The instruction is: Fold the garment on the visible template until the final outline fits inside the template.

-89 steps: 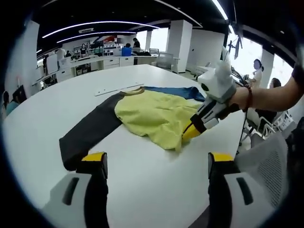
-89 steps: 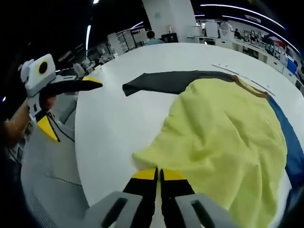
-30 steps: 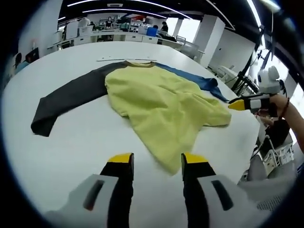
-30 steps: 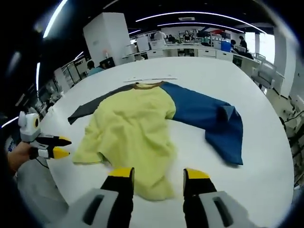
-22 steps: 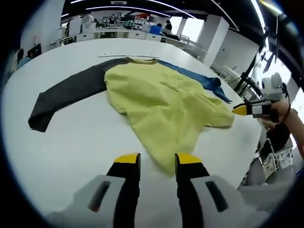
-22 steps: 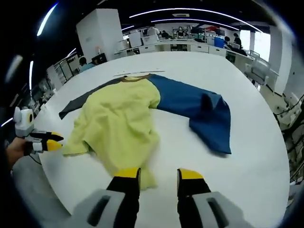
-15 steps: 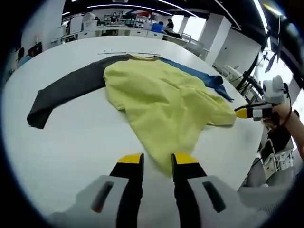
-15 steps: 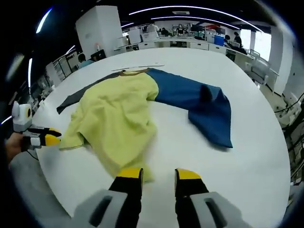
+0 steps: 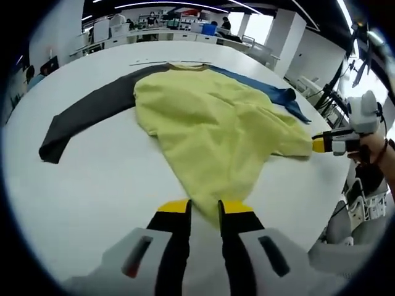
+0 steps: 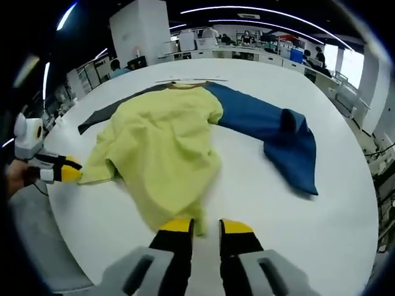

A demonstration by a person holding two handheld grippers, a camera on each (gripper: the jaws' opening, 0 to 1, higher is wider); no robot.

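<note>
While both tongs close on hem corners, nothing yet gripped: left gripper (image 9: pixel 204 206) narrow gap, yellow hem between tips; right gripper (image 10: pixel 206 226) same. Garment (image 9: pixel 210 126) spread mid-frame on table (image 9: pixel 92 185); grey sleeve (image 9: pixel 86 120) left, blue sleeve (image 10: pixel 271 132) right. Step: pre-grasp. Next: pinch, lift hem toward collar (image 9: pixel 188 65), upper frame.

Garment (image 9: pixel 210 123) on white table (image 9: pixel 92 179)

I see an open office: white columns (image 10: pixel 141 34), desks (image 9: pixel 154 34), ceiling light strips (image 10: pixel 247 12), bright windows (image 9: pixel 259 28).
</note>
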